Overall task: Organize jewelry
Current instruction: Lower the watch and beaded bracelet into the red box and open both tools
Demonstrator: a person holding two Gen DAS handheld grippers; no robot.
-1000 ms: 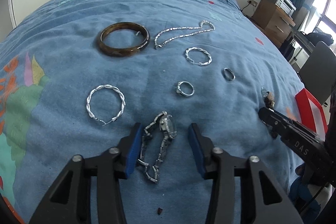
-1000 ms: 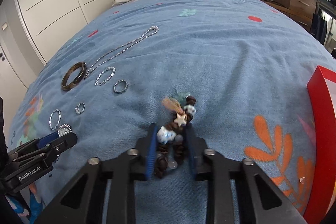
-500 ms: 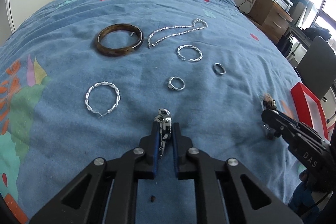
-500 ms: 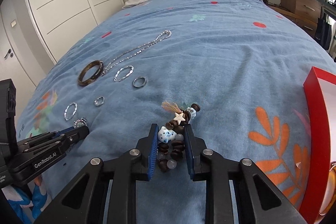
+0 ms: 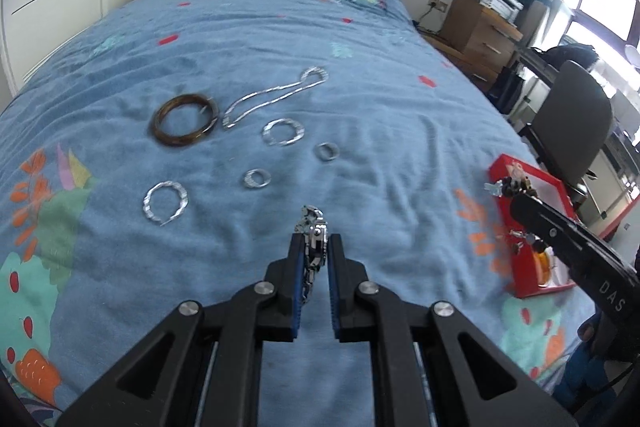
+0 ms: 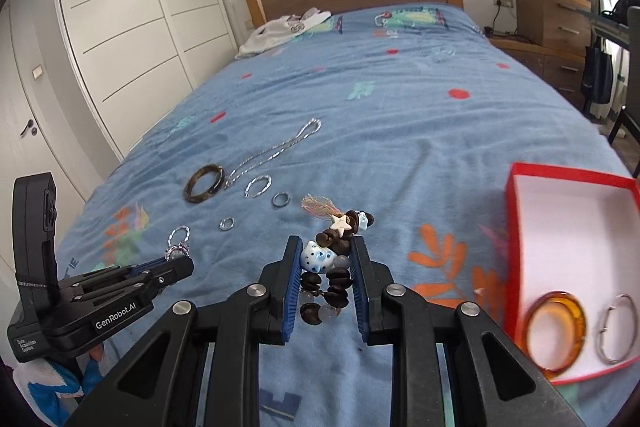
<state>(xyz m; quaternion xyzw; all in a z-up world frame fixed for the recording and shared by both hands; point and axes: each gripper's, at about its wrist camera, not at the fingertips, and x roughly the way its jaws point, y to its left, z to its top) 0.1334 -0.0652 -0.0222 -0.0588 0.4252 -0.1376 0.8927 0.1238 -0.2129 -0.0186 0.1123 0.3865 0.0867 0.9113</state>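
Silver watch (image 5: pixel 316 239): left gripper (image 5: pixel 315 247) clamps | beaded bracelet (image 6: pixel 332 259): right gripper (image 6: pixel 326 259) clamps

Both black two-finger grippers with blue pads are tilted downward over the near end of the bed. The left gripper (image 5: pixel 315 247) has its jaws nearly together, pinching a silver metal watch (image 5: pixel 314 233) held clear of the cover. The right gripper (image 6: pixel 326 259) sits a bit wider, clamped on a brown beaded bracelet with a white star charm (image 6: pixel 332 259), off toward the right edge.

Blue patterned bedspread (image 5: pixel 360 131), red box (image 6: pixel 568 183), dark brown bangle (image 5: pixel 186 125), silver chain (image 5: pixel 272 93)
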